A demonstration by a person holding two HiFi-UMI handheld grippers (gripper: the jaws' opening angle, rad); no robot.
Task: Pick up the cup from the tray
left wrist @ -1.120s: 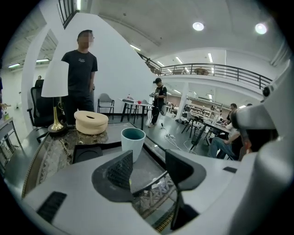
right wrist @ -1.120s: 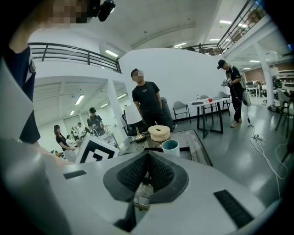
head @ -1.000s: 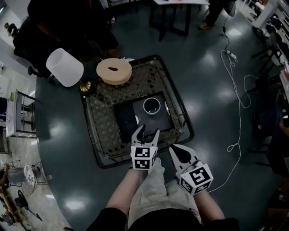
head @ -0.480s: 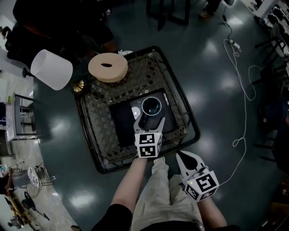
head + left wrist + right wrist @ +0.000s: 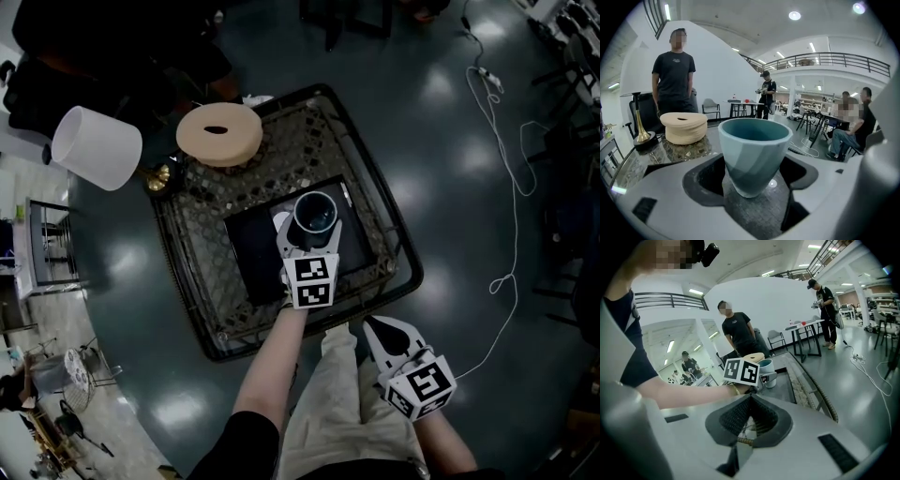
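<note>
The left gripper [image 5: 310, 242] is spread wide, its jaws having just been opening, so that the cup [image 5: 754, 150] is straddled. A gap is seen at each side and no pad presses on it. The cup is stood upright on the dark tray [image 5: 251, 255] on the woven bench [image 5: 211, 300]. The right gripper [image 5: 749, 416] is closed on nothing and is held off the bench, judged to be in reserve.

The cup [image 5: 752, 157] is blue-green with lighter and darker patches, the tray [image 5: 251, 258] is black, and the round disc [image 5: 219, 133] at the upper left is beige.
</note>
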